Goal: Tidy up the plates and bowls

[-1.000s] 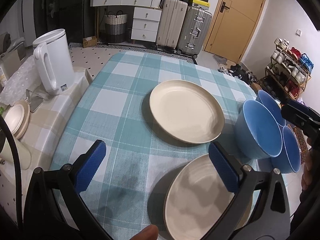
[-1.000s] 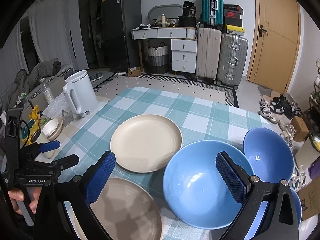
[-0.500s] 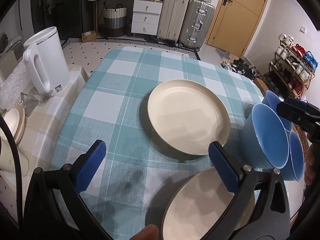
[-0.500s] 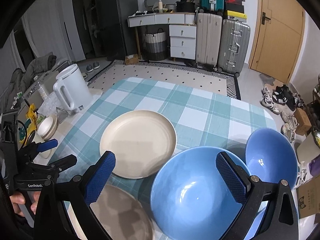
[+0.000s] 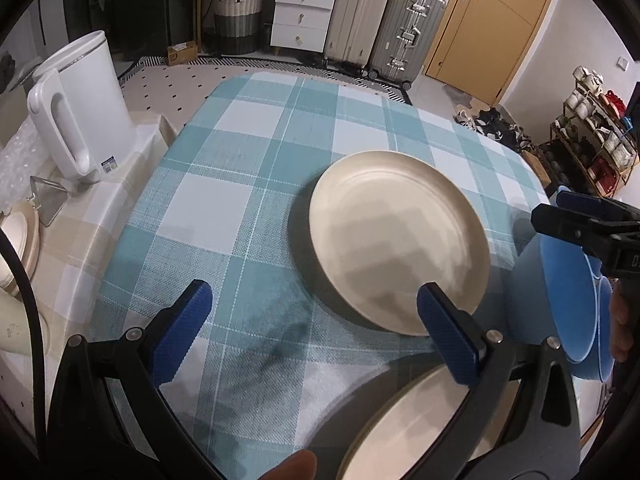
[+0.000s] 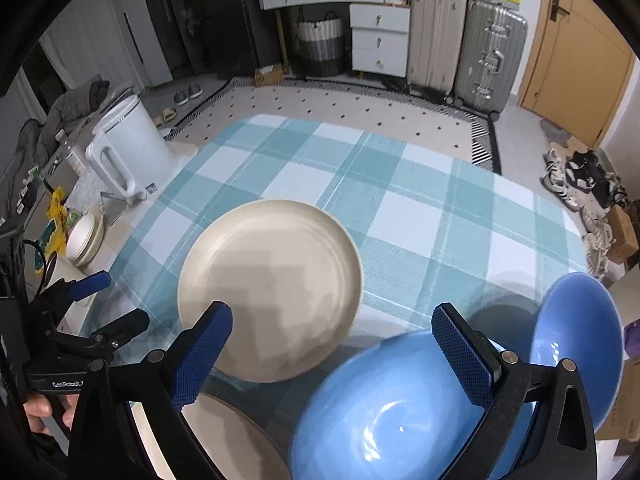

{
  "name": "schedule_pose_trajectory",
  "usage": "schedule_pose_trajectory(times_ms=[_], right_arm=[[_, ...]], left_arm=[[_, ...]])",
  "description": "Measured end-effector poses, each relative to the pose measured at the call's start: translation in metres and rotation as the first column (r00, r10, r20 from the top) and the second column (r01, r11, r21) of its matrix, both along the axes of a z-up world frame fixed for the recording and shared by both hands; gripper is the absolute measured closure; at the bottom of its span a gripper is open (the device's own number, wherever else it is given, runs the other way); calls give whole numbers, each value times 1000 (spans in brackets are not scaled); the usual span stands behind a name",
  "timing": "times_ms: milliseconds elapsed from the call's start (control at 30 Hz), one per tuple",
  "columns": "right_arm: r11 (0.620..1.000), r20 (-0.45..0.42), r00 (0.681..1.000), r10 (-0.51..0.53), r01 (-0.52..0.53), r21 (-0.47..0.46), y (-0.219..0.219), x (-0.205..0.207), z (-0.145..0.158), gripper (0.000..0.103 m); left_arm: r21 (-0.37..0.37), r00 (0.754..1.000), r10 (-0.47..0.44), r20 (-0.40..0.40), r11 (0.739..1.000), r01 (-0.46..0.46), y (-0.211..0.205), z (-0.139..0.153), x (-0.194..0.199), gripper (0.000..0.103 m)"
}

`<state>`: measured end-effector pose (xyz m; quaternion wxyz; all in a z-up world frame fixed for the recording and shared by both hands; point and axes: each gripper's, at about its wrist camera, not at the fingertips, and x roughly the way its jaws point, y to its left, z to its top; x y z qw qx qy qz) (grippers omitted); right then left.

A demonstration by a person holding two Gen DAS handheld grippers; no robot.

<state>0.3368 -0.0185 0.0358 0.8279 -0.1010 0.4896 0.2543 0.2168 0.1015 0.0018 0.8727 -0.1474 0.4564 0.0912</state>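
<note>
A cream plate [image 5: 396, 236] lies mid-table on the teal checked cloth [image 5: 248, 184]; it also shows in the right wrist view [image 6: 268, 284]. A second cream plate [image 5: 412, 420] lies at the near edge, partly under my left gripper [image 5: 316, 336], which is open and empty above the cloth. Blue bowls [image 5: 568, 300] stand at the right. My right gripper [image 6: 332, 352] is open and empty above the near big blue bowl [image 6: 400, 412]; another blue bowl [image 6: 576, 344] stands to its right. The near plate [image 6: 228, 436] shows below the right gripper's left finger.
A white electric kettle [image 5: 80, 108] stands on a side counter left of the table, with small cream dishes [image 6: 86, 236] near it. Suitcases [image 5: 384, 20], drawers and a door are beyond the table's far edge. A shoe rack [image 5: 600, 140] is at the right.
Both grippers have moved forward and lower over the table; the plates and bowls look larger and nearer. Nothing was grasped. Both stay open.
</note>
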Motion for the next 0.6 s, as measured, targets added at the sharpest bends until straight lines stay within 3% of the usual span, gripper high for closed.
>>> schedule_pose_trajectory(times_ms=[233,600], right_arm=[[1000,-51,999,18,-20,-23,13,22,-21,2],[998,-143,989,31,-38,-47,20,47,-53,13]], left_arm=[[-24,1000,14,-27,1000,-14,8,-15,10,1],[-66,998,18,-61,998,-22,13,-35,22,4]])
